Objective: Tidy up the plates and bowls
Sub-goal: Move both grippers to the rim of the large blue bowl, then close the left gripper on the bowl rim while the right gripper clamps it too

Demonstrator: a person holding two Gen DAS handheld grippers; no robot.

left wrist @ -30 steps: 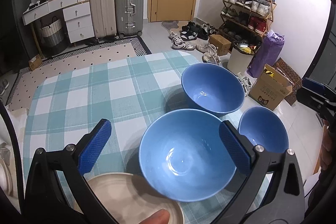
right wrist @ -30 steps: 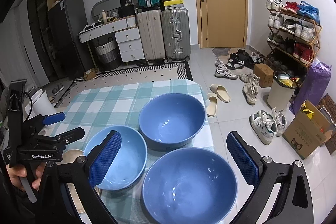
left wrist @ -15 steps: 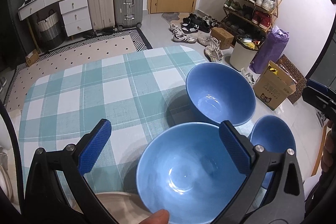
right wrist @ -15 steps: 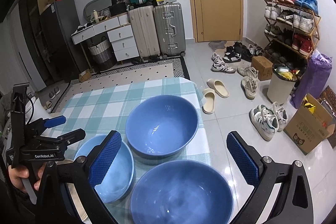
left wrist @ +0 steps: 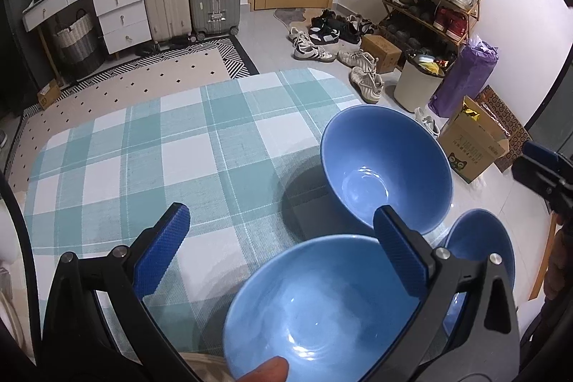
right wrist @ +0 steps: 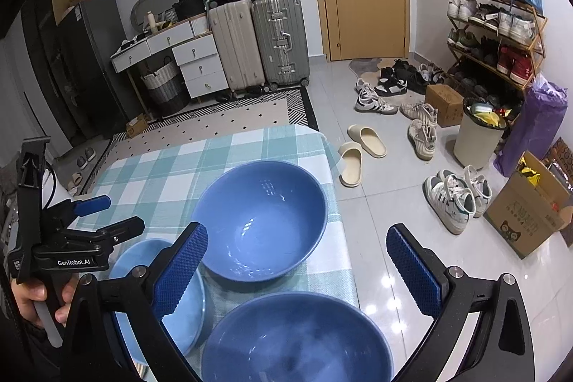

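Observation:
Three blue bowls stand on a teal checked tablecloth point(left wrist: 161, 149). In the left wrist view the nearest bowl point(left wrist: 322, 310) lies under my open left gripper point(left wrist: 283, 238), its right finger over the rim. A deeper bowl point(left wrist: 386, 170) sits beyond and a third bowl point(left wrist: 480, 249) to the right. A beige plate point(left wrist: 204, 358) peeks in at the bottom edge. In the right wrist view my open right gripper point(right wrist: 297, 249) hovers over the near bowl point(right wrist: 297, 339), with the deep bowl point(right wrist: 261, 221) ahead and the other bowl point(right wrist: 172, 296) left. Neither gripper holds anything.
The left gripper point(right wrist: 111, 215), held by a hand, shows at the left of the right wrist view. The table's right edge point(right wrist: 336, 203) runs close to the bowls. On the floor beyond are slippers point(right wrist: 358, 153), shoes, a bin point(right wrist: 480, 138) and a cardboard box point(right wrist: 526, 206).
In both views the bowls have slid lower in the frame as the grippers shifted. The beige plate has almost left the left wrist view. The bowls keep their places on the cloth.

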